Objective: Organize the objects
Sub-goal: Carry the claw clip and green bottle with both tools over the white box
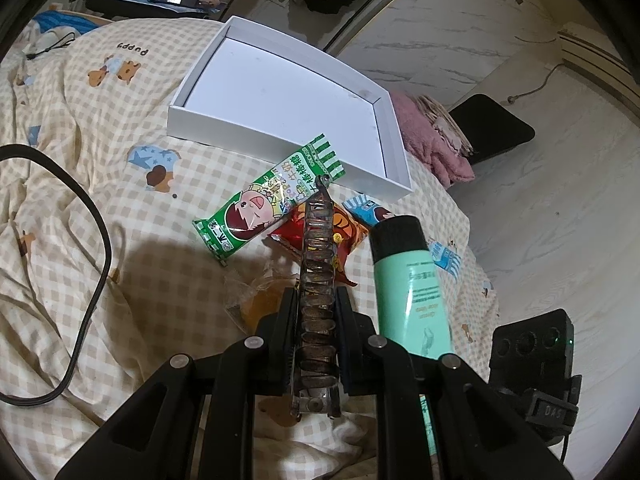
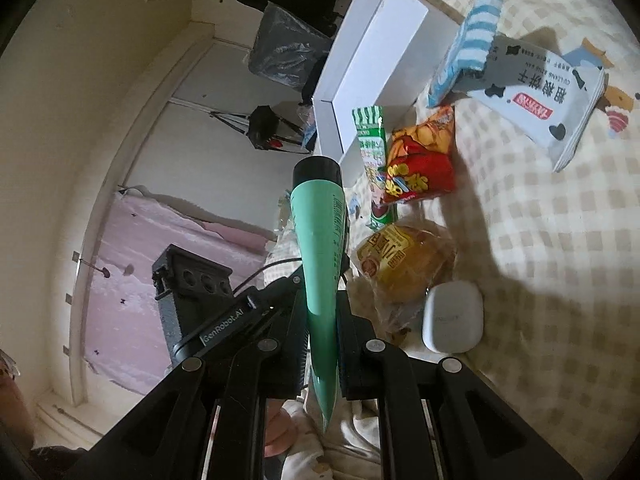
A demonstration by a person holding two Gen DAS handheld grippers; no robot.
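We judge the sorting barely begun: the white box (image 1: 288, 92) lies far on the checked bedspread (image 1: 80, 120) with nothing in it.

On the left, our left gripper (image 1: 316, 300) is clamped tight on a long hair clip (image 1: 318, 264), held above the snacks and pointing toward the box. Below it the green milk-stick packet (image 1: 264, 204) touches the box's near wall, the red snack bag (image 1: 344, 232) lies just beside it, and a wrapped bun (image 1: 256, 300) sits nearer us.

To the right, our right gripper (image 2: 322, 316) is closed on the flat end of a mint-green tube (image 2: 320, 240), its black cap pointing away. A cow-print biscuit pack (image 2: 540, 96), a blue-striped packet (image 2: 476, 28) and a small white case (image 2: 452, 316) lie loose on the bed.

Both held items and all the loose ones have yet to go in.
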